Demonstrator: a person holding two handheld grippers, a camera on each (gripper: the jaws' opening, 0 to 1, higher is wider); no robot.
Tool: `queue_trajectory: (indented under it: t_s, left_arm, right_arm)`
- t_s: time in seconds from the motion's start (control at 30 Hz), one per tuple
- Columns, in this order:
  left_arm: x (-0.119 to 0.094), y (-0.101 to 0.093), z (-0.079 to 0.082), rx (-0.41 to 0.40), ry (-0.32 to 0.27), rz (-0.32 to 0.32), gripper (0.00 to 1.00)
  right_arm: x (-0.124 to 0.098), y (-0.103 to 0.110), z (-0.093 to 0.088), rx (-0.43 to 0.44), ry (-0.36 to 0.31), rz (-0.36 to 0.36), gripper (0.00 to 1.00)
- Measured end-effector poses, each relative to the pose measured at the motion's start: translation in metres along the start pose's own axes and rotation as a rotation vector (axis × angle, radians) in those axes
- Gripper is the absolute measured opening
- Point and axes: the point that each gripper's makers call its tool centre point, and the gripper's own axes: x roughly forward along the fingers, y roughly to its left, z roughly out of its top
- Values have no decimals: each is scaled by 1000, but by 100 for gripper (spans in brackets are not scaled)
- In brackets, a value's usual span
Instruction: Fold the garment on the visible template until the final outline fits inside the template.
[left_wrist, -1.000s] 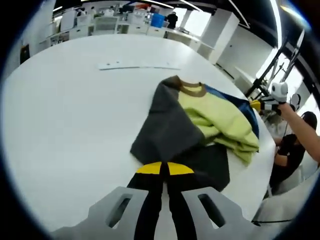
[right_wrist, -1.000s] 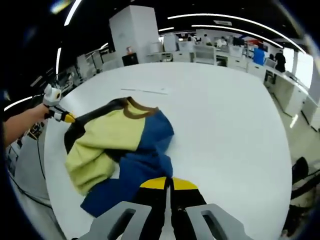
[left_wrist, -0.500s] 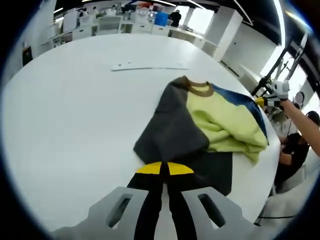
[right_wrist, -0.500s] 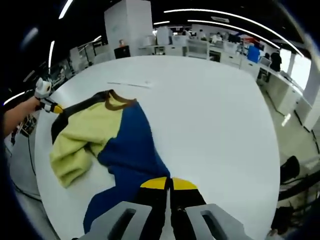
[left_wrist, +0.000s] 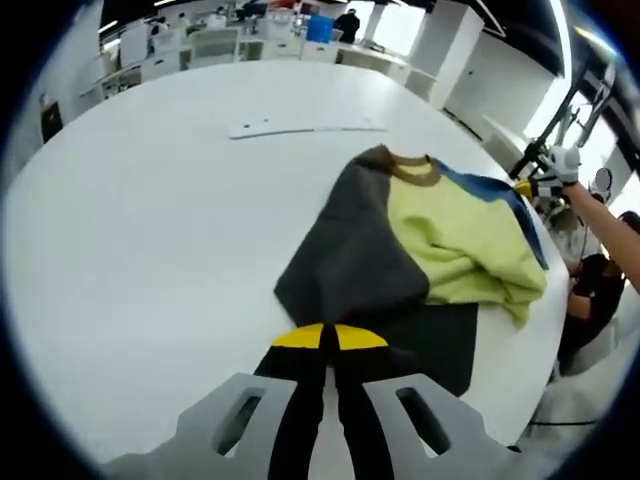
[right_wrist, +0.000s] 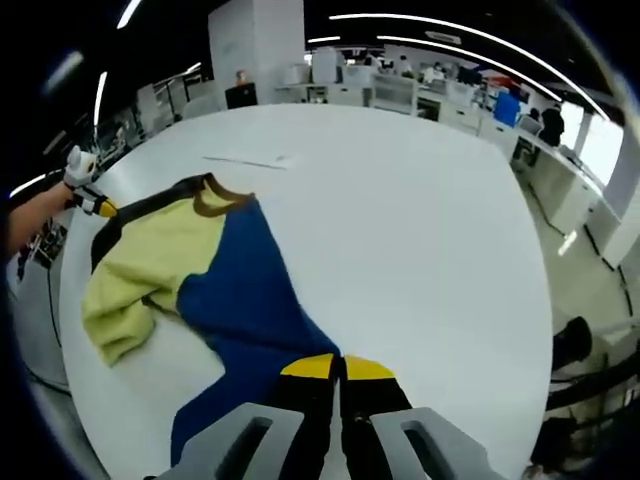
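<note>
On the white round table (left_wrist: 130, 230), left gripper view: the left gripper (left_wrist: 330, 338) is pinching the grey sleeve of the grey, yellow and blue sweatshirt (left_wrist: 400, 240). Right gripper view: the right gripper (right_wrist: 338, 368) is pinching its blue sleeve (right_wrist: 240, 310). Pulling both evenly should be flattening it.

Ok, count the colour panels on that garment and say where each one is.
3 on the garment: a dark grey sleeve pinched by the left gripper, a blue sleeve pinched by the right gripper, and a yellow-green body bunched between them. Folds may hide more.
</note>
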Motion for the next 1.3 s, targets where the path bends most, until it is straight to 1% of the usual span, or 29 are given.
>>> queue_trajectory:
  t_s: [0.3, 0.47, 0.6, 0.77, 0.87, 1.03, 1.1, 1.2, 1.3]
  left_arm:
    - [-3, 18, -9, -21, 17, 19, 0]
    - [-5, 21, -9, -13, 21, 29, 0]
    - [-5, 23, -8, -10, 23, 32, 0]
    - [-3, 25, -9, 3, 36, 38, 0]
    - [-3, 26, -7, 15, 37, 46, 0]
    - [-4, 30, 5, 42, 9, 78, 0]
    - [-3, 30, 7, 50, 7, 84, 0]
    - [-2, 31, 8, 77, 17, 99, 0]
    - [-1, 30, 6, 71, 30, 102, 0]
  right_arm:
    - [6, -12, 3, -13, 22, -21, 0]
    - [9, -17, 7, -34, 29, -35, 0]
    - [13, -21, 8, -35, 36, -42, 0]
    - [16, -22, 7, -45, 48, -44, 0]
    - [15, -18, 6, -48, 48, -47, 0]
    - [12, -13, 8, -55, 41, -54, 0]
    - [12, -13, 8, -58, 41, -57, 0]
    - [11, -12, 7, -59, 45, -59, 0]
    - [9, -9, 7, -64, 40, -61, 0]
